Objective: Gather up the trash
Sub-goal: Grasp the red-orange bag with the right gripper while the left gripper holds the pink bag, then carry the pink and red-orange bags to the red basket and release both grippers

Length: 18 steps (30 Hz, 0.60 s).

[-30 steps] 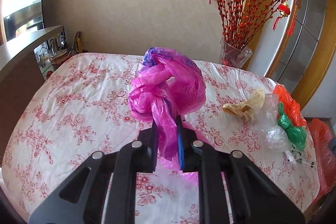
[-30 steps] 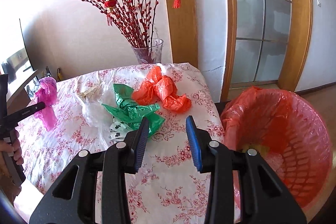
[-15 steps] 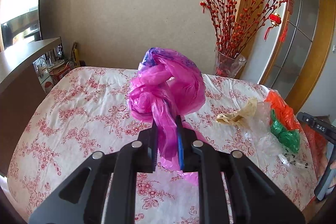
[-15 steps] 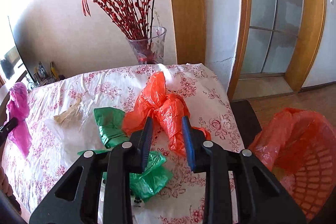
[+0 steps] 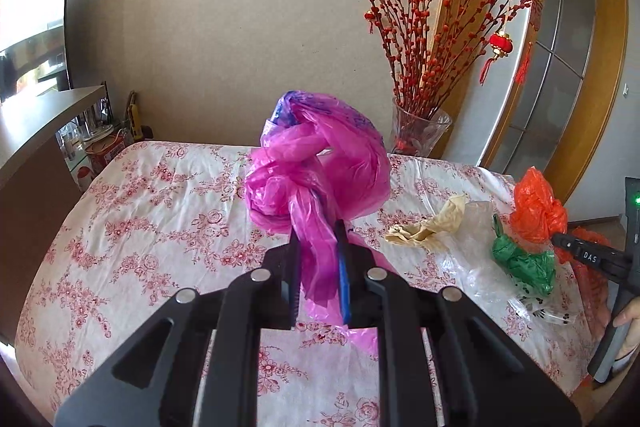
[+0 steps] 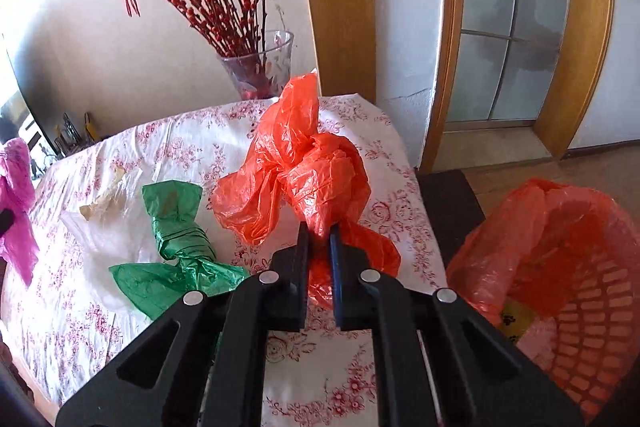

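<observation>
Crumpled pink bag [image 5: 320, 179] and orange bag [image 6: 304, 171] — each pinched aloft; green bag [image 6: 180, 227] lies on the floral cloth [image 6: 120, 307]

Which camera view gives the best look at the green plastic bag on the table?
The right wrist view: the green plastic bag lies near and large, left of the right gripper. The left wrist view shows it small and far at the right edge, partly behind the orange bag.
</observation>
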{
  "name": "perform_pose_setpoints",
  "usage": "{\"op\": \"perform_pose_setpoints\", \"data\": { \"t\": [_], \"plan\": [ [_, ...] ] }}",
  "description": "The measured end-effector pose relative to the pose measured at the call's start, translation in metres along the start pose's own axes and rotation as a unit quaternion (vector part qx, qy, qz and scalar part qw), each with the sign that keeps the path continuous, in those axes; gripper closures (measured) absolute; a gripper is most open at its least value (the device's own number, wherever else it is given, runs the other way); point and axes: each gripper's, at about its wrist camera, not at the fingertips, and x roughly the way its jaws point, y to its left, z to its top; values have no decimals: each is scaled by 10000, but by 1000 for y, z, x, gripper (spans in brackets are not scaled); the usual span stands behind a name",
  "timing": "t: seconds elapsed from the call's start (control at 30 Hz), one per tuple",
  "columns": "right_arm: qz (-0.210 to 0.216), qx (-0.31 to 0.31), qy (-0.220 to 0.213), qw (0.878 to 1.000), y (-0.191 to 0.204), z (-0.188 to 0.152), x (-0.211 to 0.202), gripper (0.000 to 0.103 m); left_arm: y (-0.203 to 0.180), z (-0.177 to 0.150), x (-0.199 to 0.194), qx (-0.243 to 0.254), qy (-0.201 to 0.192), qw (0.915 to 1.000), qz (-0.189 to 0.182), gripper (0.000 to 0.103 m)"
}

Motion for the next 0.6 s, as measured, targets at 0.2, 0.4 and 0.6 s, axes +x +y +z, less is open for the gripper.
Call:
{"op": "perform_pose_setpoints", "data": {
  "t": [0.2, 0.4, 0.6],
  "plan": [
    [-33, 151, -252, 9996, -16, -8, -28, 94, -19, 2, -11, 130, -63, 9997, -196, 87],
    [-48, 326, -427, 9985, -31, -19, -52, 94, -46, 6, -26, 330, -162, 9983, -463, 87],
    [-41, 545, -603, 9967, -51, -31, -76, 94, -82, 6, -39, 574, -188, 9950, -795, 87]
  ]
}}
